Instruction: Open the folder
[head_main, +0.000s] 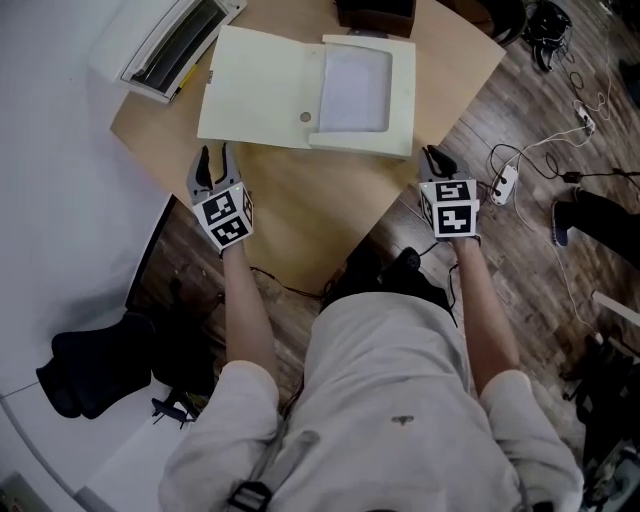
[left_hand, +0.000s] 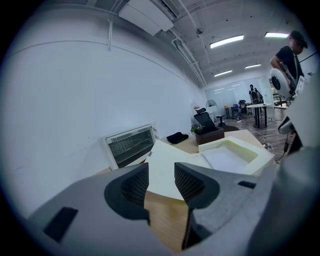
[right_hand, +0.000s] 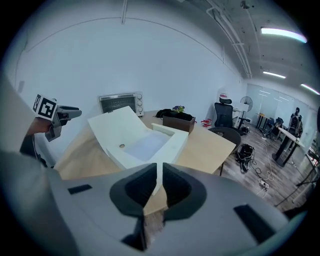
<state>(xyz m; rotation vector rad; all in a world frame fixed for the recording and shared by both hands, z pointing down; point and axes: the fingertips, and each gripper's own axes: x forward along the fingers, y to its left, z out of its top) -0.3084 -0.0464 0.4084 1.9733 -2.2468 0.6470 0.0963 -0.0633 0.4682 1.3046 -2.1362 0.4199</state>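
The left gripper (left_hand: 161, 172) is held up in the air, above the near edge of the table (head_main: 300, 215). Its two jaws stand well apart. Nothing is between them and they touch nothing. Through the gap you can see bare wood and, past it, the near edge of the folder (head_main: 300, 90).

The right gripper (right_hand: 159, 176) is up in the air too, over the table's near right edge. Its jaws are almost pressed together, with only a thin slit left between them. Nothing sits in that slit, and this gripper holds nothing.

The folder lies on the table in front of both grippers, apart from them. It sits between the two, a bit nearer the left one. It is cream and it lies open. The flat cover is on the left gripper's side and has a small round spot near the middle. The deeper half is on the right gripper's side, and a white sheet lies in it.

Past the left gripper, beyond the folder's left corner, stands a small white oven (head_main: 175, 40) at the wall. Straight ahead, behind the folder, sits a dark box (head_main: 375, 15) on the far edge of the table.
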